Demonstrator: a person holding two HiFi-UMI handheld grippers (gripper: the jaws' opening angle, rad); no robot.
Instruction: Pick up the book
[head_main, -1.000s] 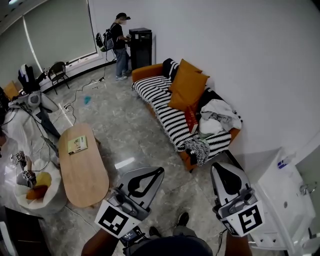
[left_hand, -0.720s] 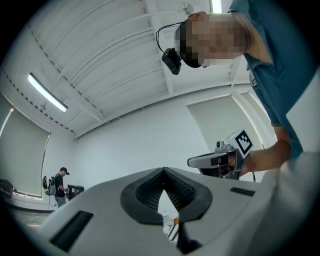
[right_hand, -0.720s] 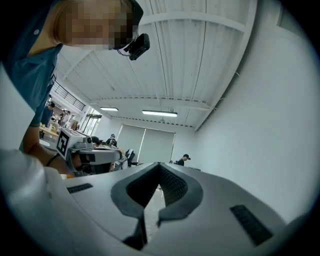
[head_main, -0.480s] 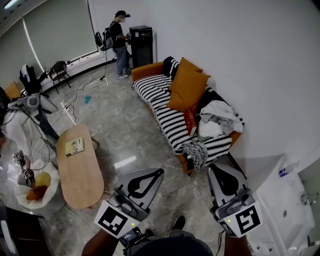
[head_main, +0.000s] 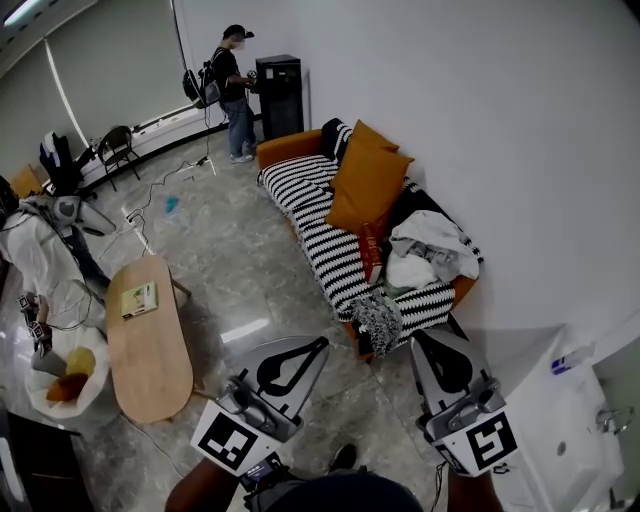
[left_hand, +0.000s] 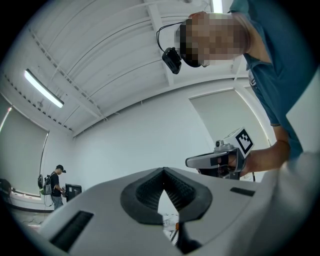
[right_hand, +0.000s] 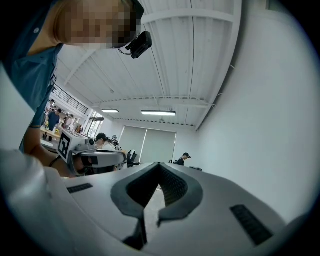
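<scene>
A green and yellow book (head_main: 138, 299) lies flat on the oval wooden coffee table (head_main: 150, 360) at the left of the head view. A red book-like thing (head_main: 372, 250) leans among the clothes on the striped sofa (head_main: 325, 225). My left gripper (head_main: 316, 346) is held low in front of me, over the floor between table and sofa, shut and empty. My right gripper (head_main: 428, 340) hangs beside it near the sofa's near end, also shut and empty. The left gripper (left_hand: 164, 172) and the right gripper (right_hand: 159, 166) each show their jaws meeting at the tip in their own views.
Orange cushions (head_main: 368, 185) and a heap of white clothes (head_main: 425, 250) lie on the sofa. A white cabinet (head_main: 570, 420) stands at the right. A person with a backpack (head_main: 232, 90) stands by a black cabinet at the far wall. Cables trail on the floor, and a white bag (head_main: 62, 375) sits left of the table.
Both grippers have travelled across the floor with the person. In the head view the table and sofa have slid slightly left and the white cabinet has drawn away to the right. The jaws stayed shut.
</scene>
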